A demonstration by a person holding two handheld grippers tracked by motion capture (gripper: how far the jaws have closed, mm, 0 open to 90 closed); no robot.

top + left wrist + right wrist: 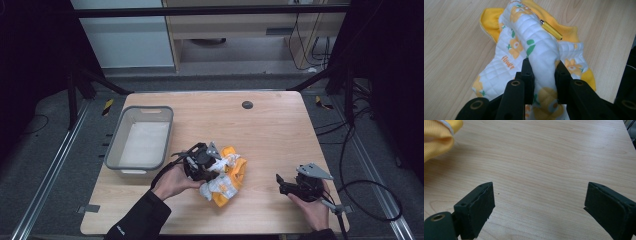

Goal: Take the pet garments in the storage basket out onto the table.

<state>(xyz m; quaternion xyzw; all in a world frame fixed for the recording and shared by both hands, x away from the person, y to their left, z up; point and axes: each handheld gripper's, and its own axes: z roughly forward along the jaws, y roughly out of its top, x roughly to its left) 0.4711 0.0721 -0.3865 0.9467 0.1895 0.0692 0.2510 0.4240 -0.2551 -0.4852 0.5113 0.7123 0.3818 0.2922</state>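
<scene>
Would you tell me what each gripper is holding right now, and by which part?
The left gripper pinches a raised quilted fold of the white and yellow floral garment. The right gripper is open over bare table, holding nothing.

Part of quilted garment (534,57) pinched between jaws of left gripper (541,75) is hidden; lower end of garment is cut off by bottom edge of left gripper view. In right gripper view, garment's yellow edge (439,135) is cut off at top left corner, blurred. Right gripper (539,205) jaws are cut off at bottom and right edges. In high view, garment's left side (227,175) is covered by left gripper; garment type cannot be told. Round dark mark (247,104) on table (280,130) is too small to identify.
</scene>
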